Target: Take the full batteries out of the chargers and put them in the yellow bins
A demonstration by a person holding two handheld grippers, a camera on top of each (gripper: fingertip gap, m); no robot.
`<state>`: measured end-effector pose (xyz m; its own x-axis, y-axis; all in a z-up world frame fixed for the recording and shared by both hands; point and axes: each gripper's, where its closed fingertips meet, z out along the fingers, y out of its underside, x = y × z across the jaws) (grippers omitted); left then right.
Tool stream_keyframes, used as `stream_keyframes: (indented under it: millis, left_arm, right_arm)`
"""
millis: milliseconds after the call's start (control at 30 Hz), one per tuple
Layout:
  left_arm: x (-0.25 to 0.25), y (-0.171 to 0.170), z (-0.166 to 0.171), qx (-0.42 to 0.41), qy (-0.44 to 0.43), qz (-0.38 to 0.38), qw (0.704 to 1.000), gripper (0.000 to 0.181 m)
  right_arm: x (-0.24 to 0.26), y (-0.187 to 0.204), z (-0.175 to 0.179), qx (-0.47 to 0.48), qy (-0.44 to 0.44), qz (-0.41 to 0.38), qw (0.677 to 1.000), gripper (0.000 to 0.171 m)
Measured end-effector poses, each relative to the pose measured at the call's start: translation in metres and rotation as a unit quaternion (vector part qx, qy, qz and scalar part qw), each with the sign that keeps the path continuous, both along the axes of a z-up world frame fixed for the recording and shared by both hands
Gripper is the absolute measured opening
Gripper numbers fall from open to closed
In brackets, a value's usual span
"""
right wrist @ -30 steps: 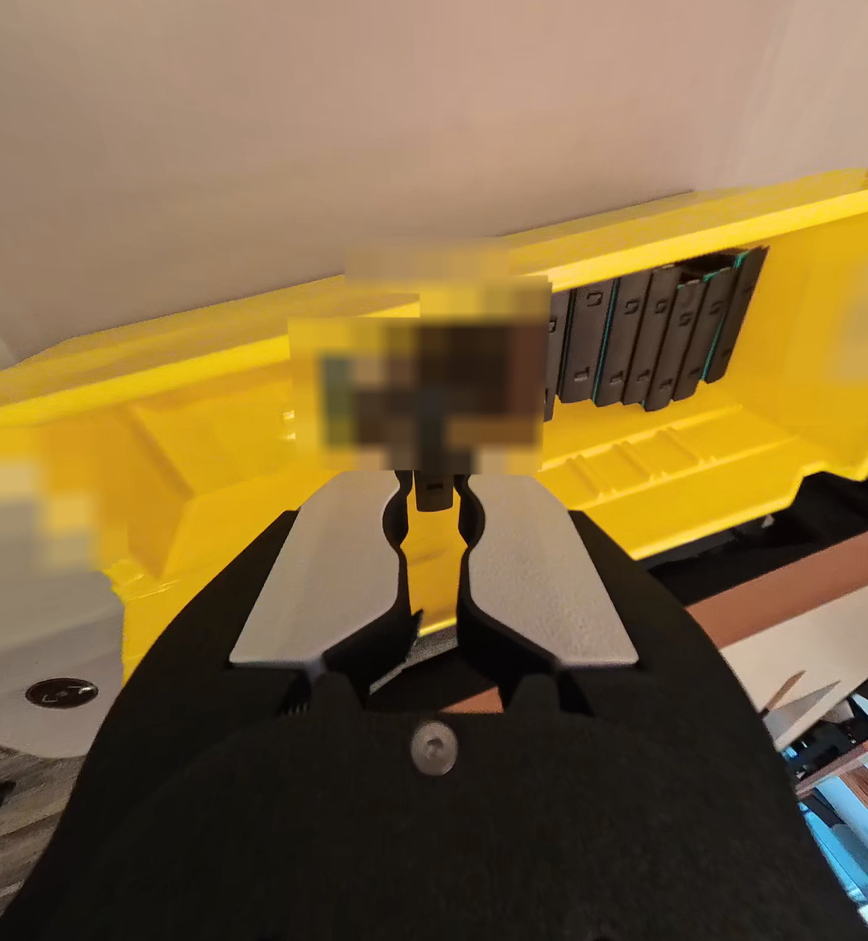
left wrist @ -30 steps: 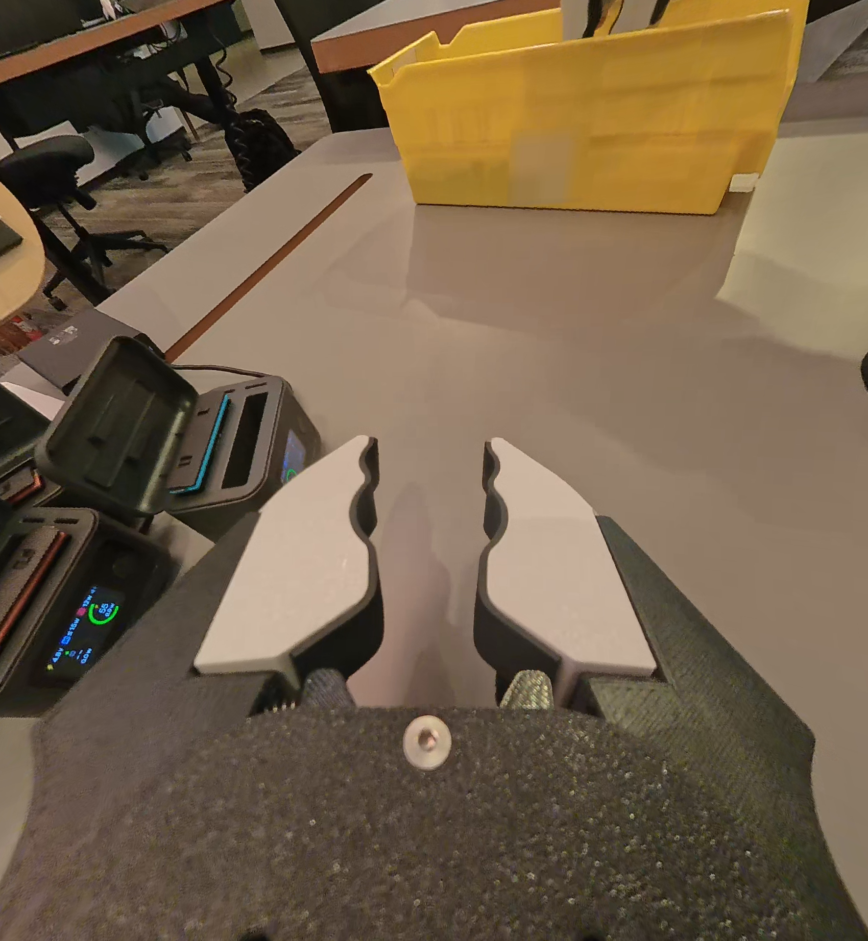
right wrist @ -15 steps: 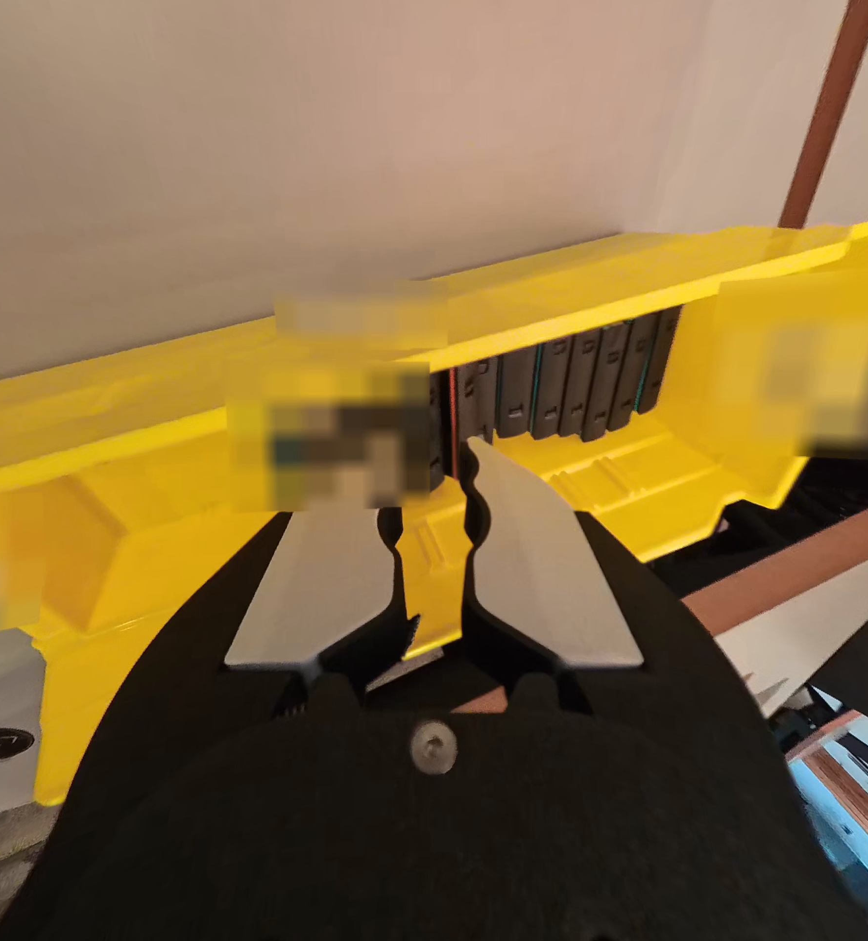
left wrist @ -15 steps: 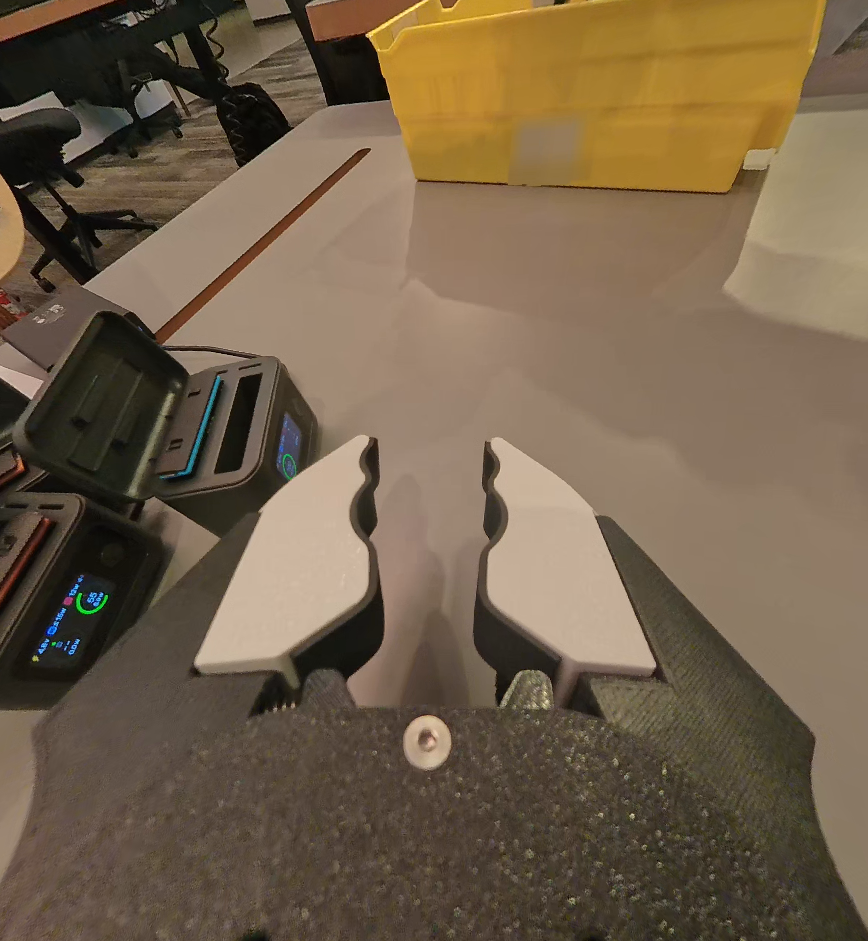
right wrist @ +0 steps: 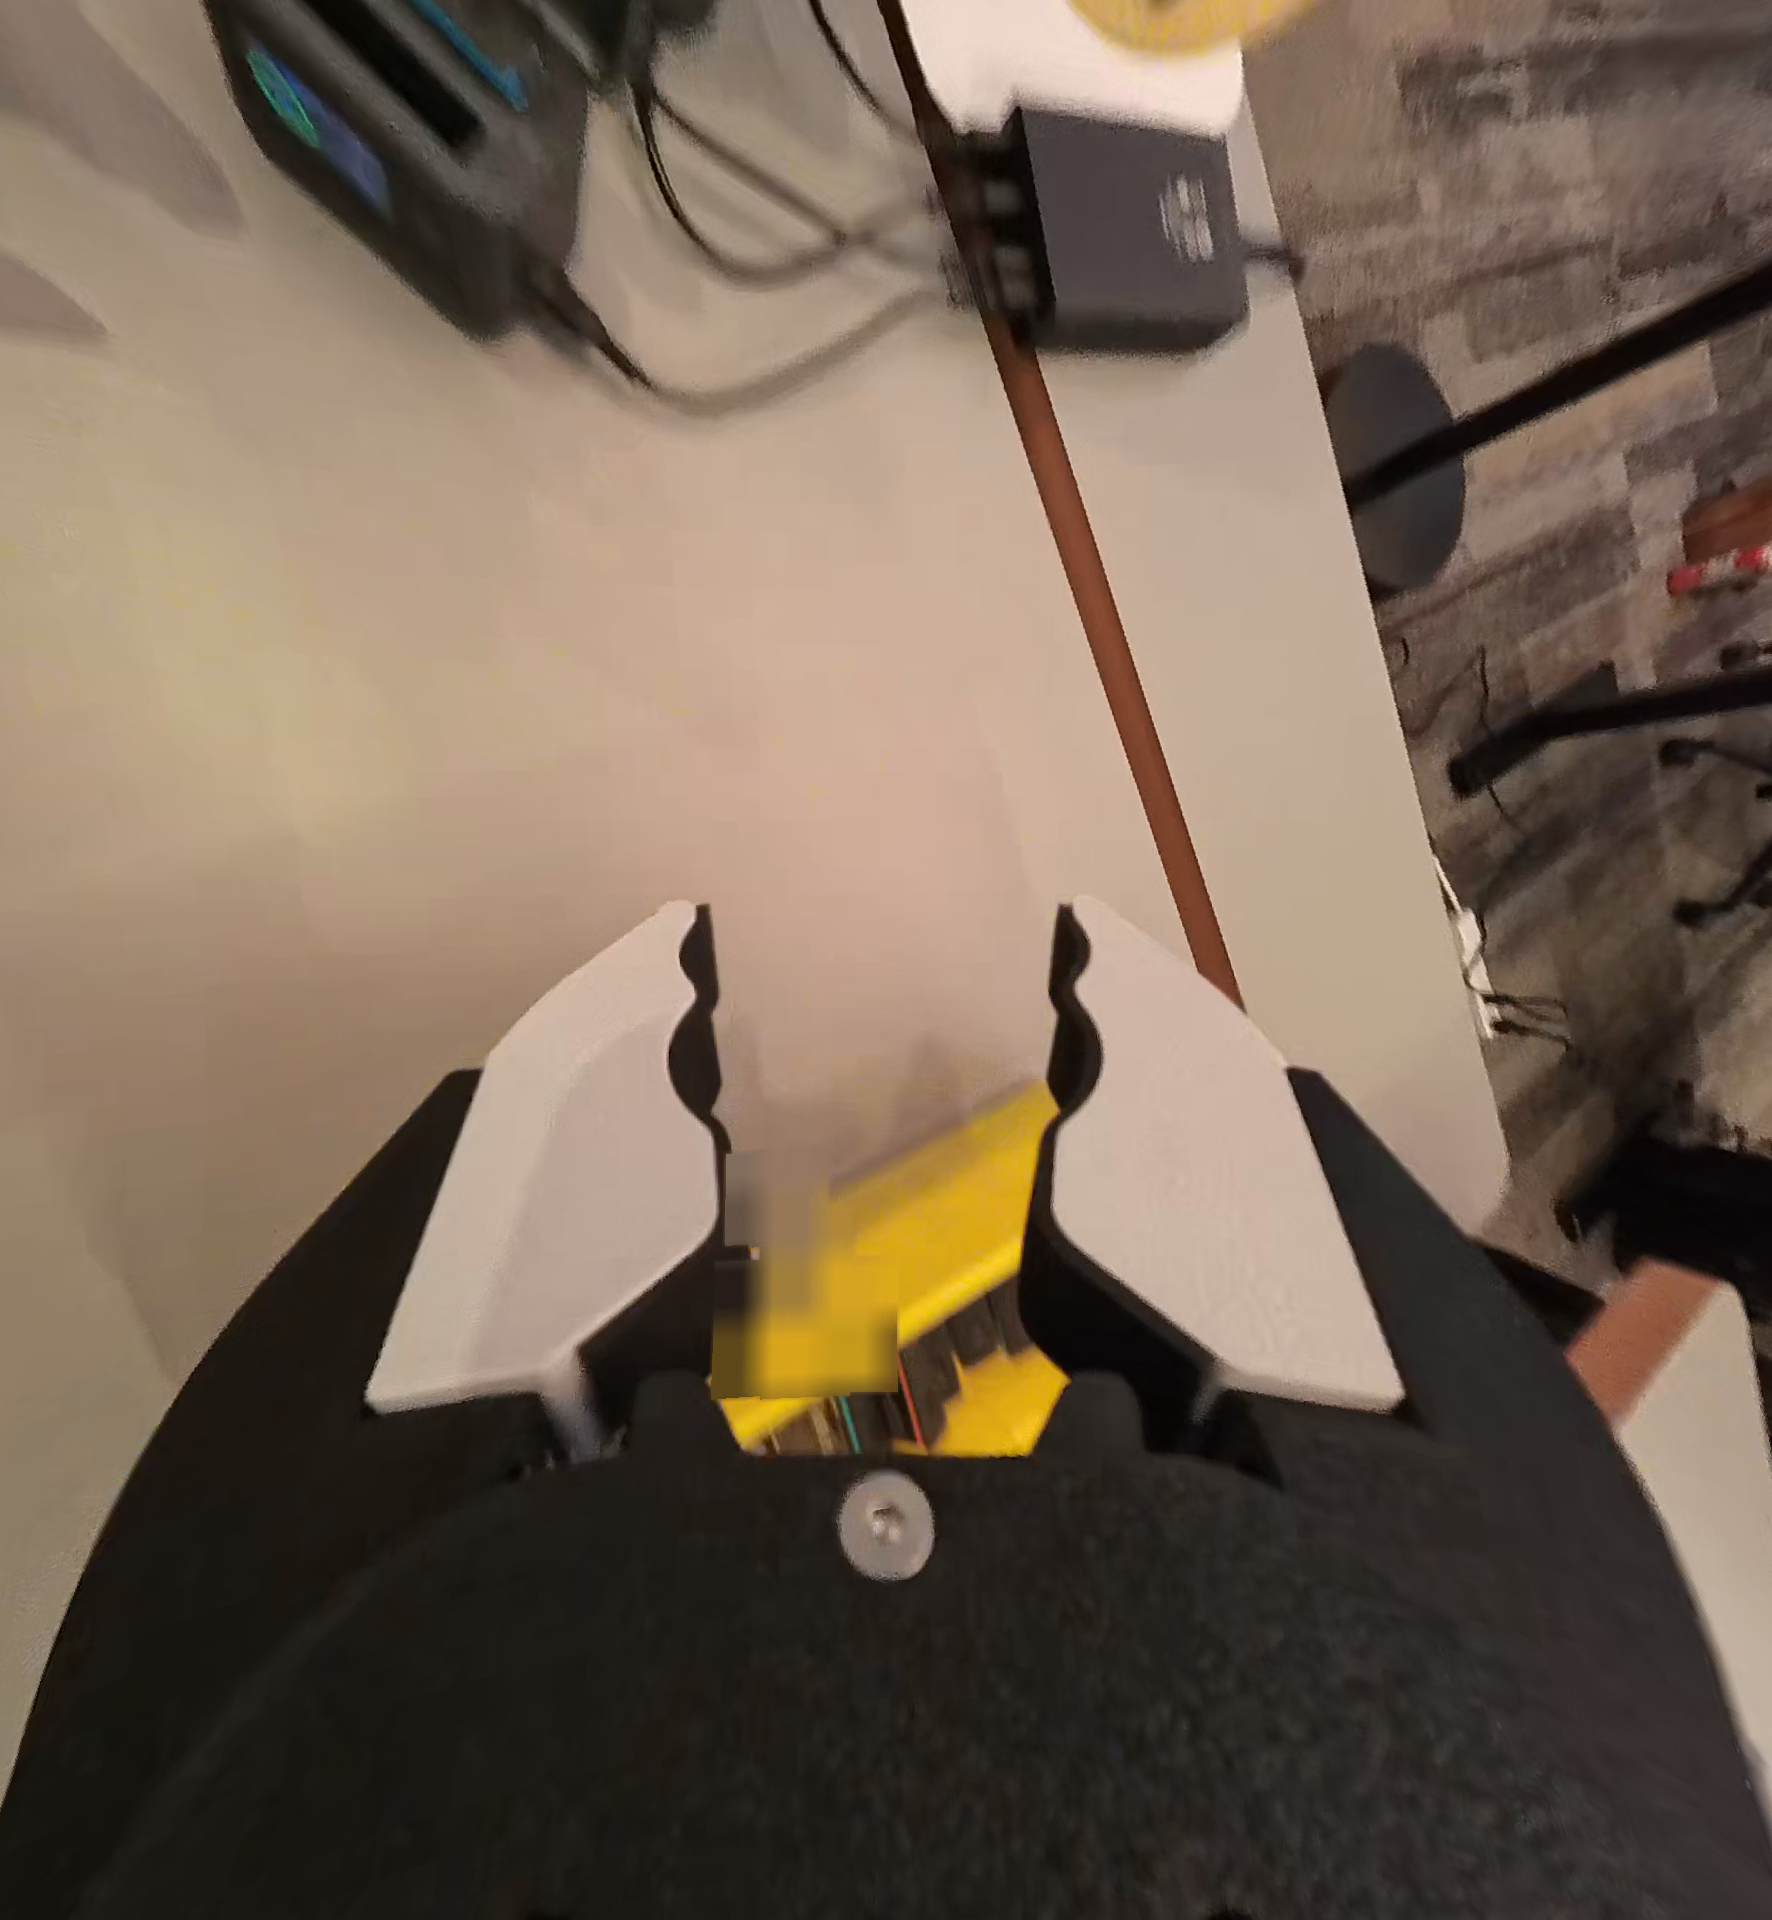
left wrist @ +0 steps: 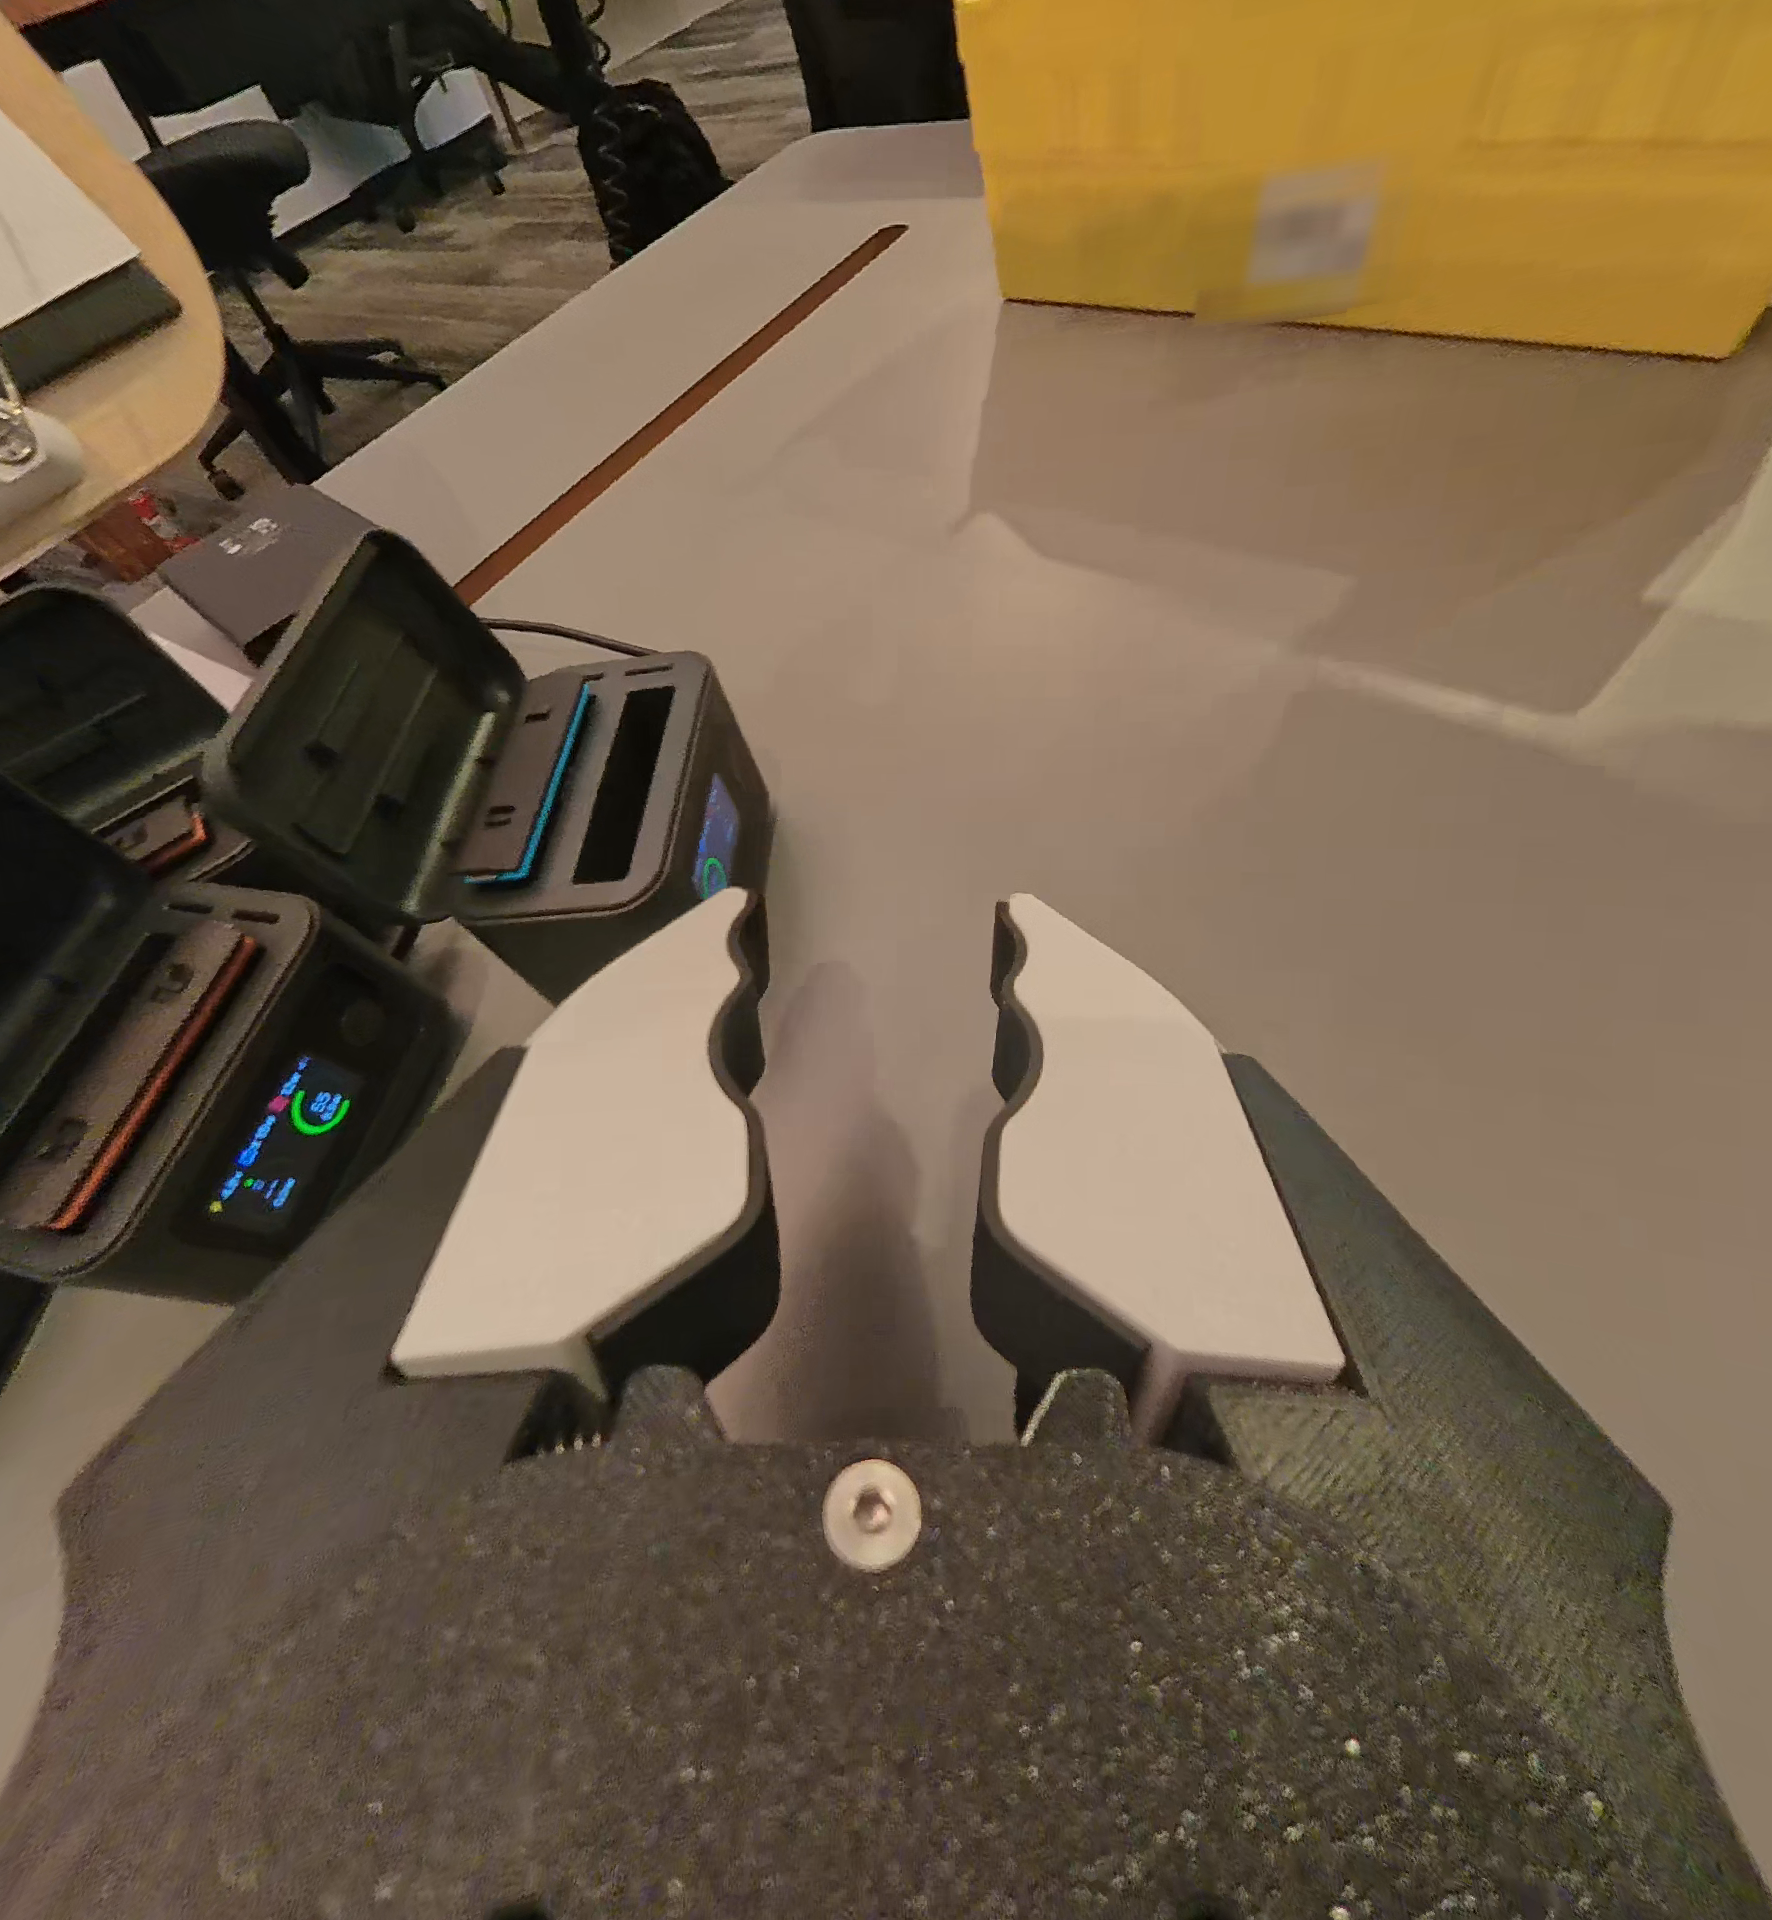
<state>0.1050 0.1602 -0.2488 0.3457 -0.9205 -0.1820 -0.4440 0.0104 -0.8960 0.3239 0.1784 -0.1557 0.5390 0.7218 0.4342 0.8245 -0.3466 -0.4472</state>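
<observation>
In the left wrist view my left gripper (left wrist: 874,920) is open and empty, low over the grey table. Left of it stand open dark chargers: one (left wrist: 612,821) holds a blue-edged battery (left wrist: 546,795) beside an empty slot, and a nearer one (left wrist: 186,1091) holds an orange-edged battery (left wrist: 160,1081). A yellow bin (left wrist: 1381,156) stands at the far end. In the right wrist view my right gripper (right wrist: 882,920) is open and empty above a yellow bin (right wrist: 949,1195) with several dark batteries (right wrist: 965,1351) in it. A charger (right wrist: 394,156) shows blurred at top left.
In the right wrist view a grey power adapter (right wrist: 1121,229) with dark cables (right wrist: 757,343) lies near the table's far edge, by a brown seam (right wrist: 1100,644). Past the edge are carpet, a stool and chair legs. In the left wrist view office chairs (left wrist: 227,197) stand beyond the table. The gap from one gripper's tips to the other's is roughly 25 cm.
My right gripper has let go of the battery in the yellow bin, opened wide and swung away toward the chargers. My left gripper has stayed open and drifted a little toward the chargers.
</observation>
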Motion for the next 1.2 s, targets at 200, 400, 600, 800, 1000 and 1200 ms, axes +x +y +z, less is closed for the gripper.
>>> stream_keyframes:
  millis: [200,400,600,800,1000,1200]
  left_arm:
    - [-0.011,0.017,0.000,-0.007,-0.001,0.041,0.999,0.044]
    - [-0.019,0.029,-0.002,-0.014,0.001,0.071,0.997,0.047]
    - [-0.021,0.034,-0.005,-0.015,0.009,0.086,0.996,0.049]
    - [-0.021,0.041,-0.008,-0.013,0.020,0.104,0.994,0.051]
    - [-0.021,0.047,-0.012,-0.007,0.039,0.117,0.992,0.051]
    - [-0.022,0.050,-0.013,-0.009,0.043,0.125,0.991,0.051]
  right_arm:
    - [-0.105,0.012,-0.003,0.013,0.082,0.049,0.995,0.066]
    - [-0.167,0.028,-0.014,0.014,0.163,0.024,0.986,0.066]
    - [-0.202,0.042,-0.035,0.010,0.263,-0.045,0.964,0.066]
    - [-0.208,0.055,-0.056,0.027,0.307,-0.132,0.942,0.065]
    - [-0.212,0.061,-0.071,0.043,0.320,-0.188,0.928,0.068]
    - [-0.216,0.068,-0.080,0.054,0.324,-0.214,0.920,0.068]
